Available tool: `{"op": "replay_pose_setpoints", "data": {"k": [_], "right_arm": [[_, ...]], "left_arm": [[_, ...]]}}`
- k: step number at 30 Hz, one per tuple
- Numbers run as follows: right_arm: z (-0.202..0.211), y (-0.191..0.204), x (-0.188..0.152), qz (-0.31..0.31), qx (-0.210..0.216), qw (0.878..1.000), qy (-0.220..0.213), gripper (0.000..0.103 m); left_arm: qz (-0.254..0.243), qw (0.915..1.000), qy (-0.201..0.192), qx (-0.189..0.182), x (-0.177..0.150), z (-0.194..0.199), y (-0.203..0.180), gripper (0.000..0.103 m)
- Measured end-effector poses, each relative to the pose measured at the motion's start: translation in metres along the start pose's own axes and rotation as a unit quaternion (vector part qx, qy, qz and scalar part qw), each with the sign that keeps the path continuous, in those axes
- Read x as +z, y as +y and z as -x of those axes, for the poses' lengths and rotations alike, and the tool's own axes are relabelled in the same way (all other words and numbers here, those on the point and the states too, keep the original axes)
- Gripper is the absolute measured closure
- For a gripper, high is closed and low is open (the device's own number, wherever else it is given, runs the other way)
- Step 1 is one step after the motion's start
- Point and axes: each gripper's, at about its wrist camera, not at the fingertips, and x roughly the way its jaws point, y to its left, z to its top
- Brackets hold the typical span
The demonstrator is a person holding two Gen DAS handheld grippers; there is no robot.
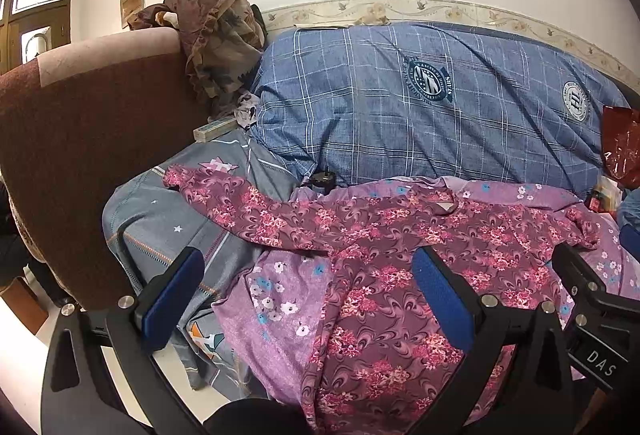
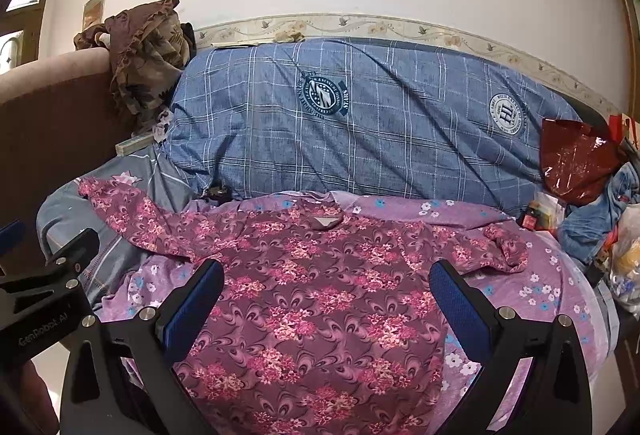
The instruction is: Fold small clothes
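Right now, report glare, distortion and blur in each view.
Left wrist view: strong fisheye bend in the wall border, dark corners, floral shirt sharp, left gripper open. Right wrist view: same bending, bright glare spots on the red plastic bag, right gripper open; no motion blur.

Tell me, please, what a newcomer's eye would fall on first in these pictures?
First, the maroon floral shirt spread flat with sleeves out, on a lilac flowered cloth. Behind it lies a big blue checked quilt along the wall. The left gripper and right gripper both hover open above the shirt.
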Motion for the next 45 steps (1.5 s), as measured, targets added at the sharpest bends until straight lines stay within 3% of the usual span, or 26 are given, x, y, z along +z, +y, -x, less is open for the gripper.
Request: {"op": "replay_pose_setpoints", "data": {"k": [38, 42, 45], "right_arm": [[-0.009, 0.004, 0.004, -0.002, 0.030, 1.000, -0.008, 0.000], [-0.018, -0.007, 0.002, -0.011, 0.034, 0.999, -0.002, 0.000], [-0.040, -0.033, -0.003, -0.039, 0.038, 0.998, 0.017, 0.000]], "left_arm": [[-0.004, 0.9996, -0.004, 0.027, 0.004, 0.000, 0.000, 0.000], [-0.017, 0.9996, 0.005, 0.020, 0.005, -0.009, -0.013, 0.000], [-0.026, 0.9990, 0.035, 0.003, 0.003, -0.037, -0.031, 0.000]]}}
